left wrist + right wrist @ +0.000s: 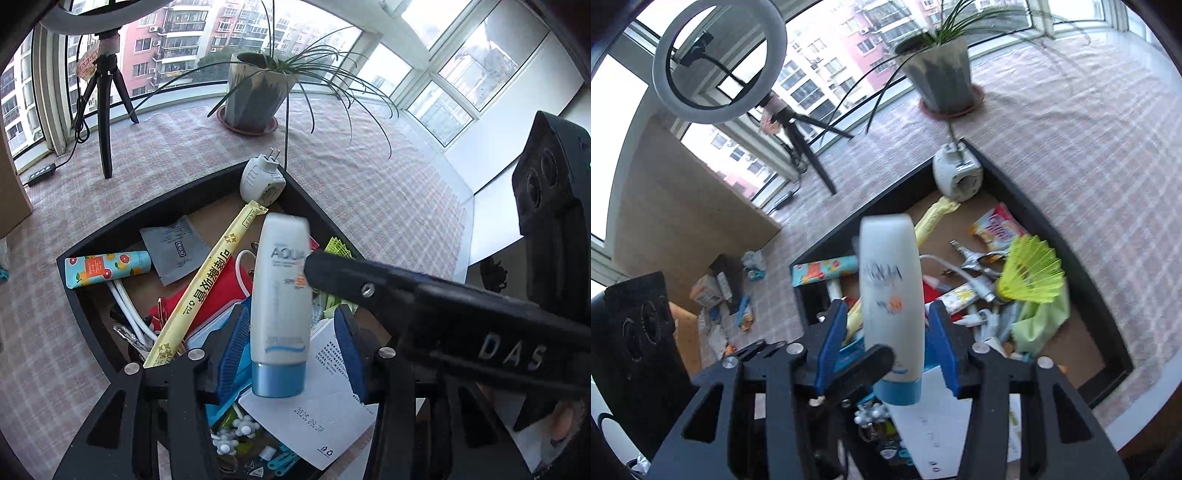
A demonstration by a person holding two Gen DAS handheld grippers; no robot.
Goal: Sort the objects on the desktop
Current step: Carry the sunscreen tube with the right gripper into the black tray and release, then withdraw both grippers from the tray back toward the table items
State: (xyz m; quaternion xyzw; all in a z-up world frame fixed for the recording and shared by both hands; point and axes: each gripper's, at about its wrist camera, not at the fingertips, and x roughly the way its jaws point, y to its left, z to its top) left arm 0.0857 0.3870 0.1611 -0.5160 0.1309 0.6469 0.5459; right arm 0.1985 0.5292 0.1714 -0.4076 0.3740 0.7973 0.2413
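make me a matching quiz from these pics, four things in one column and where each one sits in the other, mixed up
Things:
1. sunscreen tube
2. white plug-in device
3. potted plant
4. yellow shuttlecock

Places:
A. in the tray's far corner
B. on the checked cloth beyond the tray, by the window
C. upright, cap down, between the blue fingers
D. inside the tray, on a green cloth

Pairs: 1-C, 2-A, 3-B, 4-D
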